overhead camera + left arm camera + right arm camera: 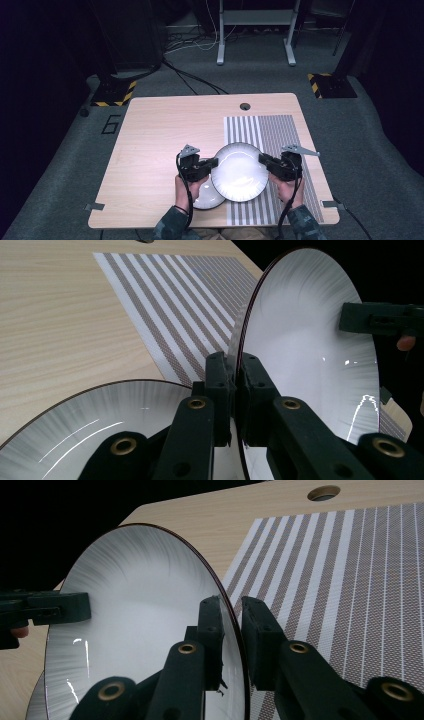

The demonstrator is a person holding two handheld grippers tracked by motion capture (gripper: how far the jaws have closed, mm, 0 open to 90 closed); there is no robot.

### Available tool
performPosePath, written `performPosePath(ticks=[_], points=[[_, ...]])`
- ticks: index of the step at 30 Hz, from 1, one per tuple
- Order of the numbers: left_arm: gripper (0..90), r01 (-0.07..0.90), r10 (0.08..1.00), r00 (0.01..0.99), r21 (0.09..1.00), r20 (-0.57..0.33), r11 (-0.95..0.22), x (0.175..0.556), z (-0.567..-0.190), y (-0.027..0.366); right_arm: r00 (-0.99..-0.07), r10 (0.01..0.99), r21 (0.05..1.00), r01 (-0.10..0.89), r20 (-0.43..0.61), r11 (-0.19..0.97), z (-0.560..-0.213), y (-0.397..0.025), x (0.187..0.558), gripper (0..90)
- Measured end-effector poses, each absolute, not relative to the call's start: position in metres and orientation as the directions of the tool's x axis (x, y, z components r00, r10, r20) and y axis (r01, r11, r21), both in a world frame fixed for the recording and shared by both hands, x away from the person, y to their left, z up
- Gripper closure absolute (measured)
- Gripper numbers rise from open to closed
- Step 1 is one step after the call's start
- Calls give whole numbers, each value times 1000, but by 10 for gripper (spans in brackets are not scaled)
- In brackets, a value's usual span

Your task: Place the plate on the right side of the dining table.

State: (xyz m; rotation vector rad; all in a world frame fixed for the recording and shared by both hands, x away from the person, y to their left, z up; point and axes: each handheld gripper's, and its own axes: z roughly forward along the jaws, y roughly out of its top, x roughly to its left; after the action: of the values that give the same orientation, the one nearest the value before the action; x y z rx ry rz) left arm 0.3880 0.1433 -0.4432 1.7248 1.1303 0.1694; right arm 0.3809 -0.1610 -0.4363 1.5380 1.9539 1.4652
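**A:** How far along did the work look at that moment?

**B:** Partway, I'd judge. The upper plate [239, 171] was off the table, held between the two grippers, and the lower plate [209, 196] lay on the wooden table [160, 135] beneath its near-left edge. So the lift seemed done. What was left, as far as I could judge, was carrying the upper plate somewhere and setting it down, perhaps on the striped placemat [262, 131], which it already partly overhung.

**A:** And the left gripper?

**B:** The left gripper [214, 162] sat at the plate's left rim. In the left gripper view its jaws were narrow, closed onto the rim of the upper plate [305, 347], one jaw on each face. The lower plate [75, 425] showed below them, flat on the table.

**A:** The right one?

**B:** The right gripper [262, 158] was at the opposite rim, directly across. In the right gripper view the rim of the upper plate [145, 615] ran between its jaws. The inner jaw lay against the plate's face, while a slim gap showed beside the outer jaw, so I couldn't tell for sure that it was clamped tight.

**A:** Was the plate level?

**B:** From the high view it looked roughly level. I couldn't tell whether it still touched the lower plate where they overlapped.
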Motion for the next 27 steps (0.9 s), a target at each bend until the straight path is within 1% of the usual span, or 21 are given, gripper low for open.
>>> performPosePath(ticks=[19,27], points=[[845,598,729,574,799,-372,-63,396,-439,121,-376,855,807,585,356,-79,-436,-182,379,800],[844,602,728,576,795,-373,-69,400,-441,114,-374,863,809,585,340,-65,-436,-187,381,801]])
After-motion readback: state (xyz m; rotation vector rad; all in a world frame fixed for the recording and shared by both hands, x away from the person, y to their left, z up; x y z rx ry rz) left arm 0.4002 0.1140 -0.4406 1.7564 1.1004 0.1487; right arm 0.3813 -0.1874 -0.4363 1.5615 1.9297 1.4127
